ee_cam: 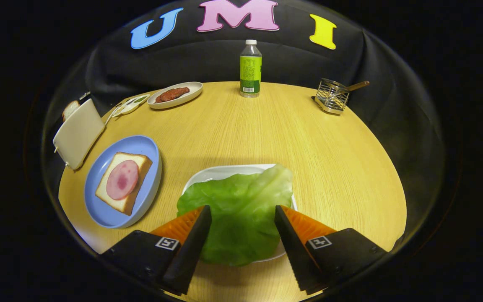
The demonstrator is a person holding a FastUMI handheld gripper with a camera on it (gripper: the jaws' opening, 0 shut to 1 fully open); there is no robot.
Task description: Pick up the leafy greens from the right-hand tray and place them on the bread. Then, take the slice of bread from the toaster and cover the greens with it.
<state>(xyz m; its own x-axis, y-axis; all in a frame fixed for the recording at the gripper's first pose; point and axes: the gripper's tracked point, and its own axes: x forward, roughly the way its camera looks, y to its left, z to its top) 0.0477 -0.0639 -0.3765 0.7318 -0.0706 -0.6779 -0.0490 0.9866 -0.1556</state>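
The claw (242, 218) is spread wide, its two fingers standing either side of the leafy greens (239, 209) with a clear gap to the leaf on each side; neither finger appears to press on it. The greens, one broad crinkled leaf, lie on a white tray (220, 173) just ahead of and between the fingers, the leaf's near edge drooping over the tray's front rim.

Left of that tray sits a blue plate (143, 144) carrying a slice of bread (141, 161) topped with a round pink slice of ham (122, 179). No greens lie on it, so the first half of the task is not yet done. Further left, at the worktop's (300, 138) edge, stands a pale toaster (78, 132) with a second slice of bread (70, 110) poking from its top, so that slice is yet to be taken too.

At the far side of the worktop are a small oval dish (193, 89) with a brown piece of meat (172, 94), a bottle (250, 69) with a green label, and a wire rack (331, 97) with a wooden-handled tool in it.

As I judge it, the work is at its very start: the claw is lined up for the first grasp. Left to do is closing on the leaf, carrying it over to the ham and bread, then fetching the toaster slice and laying it on top.
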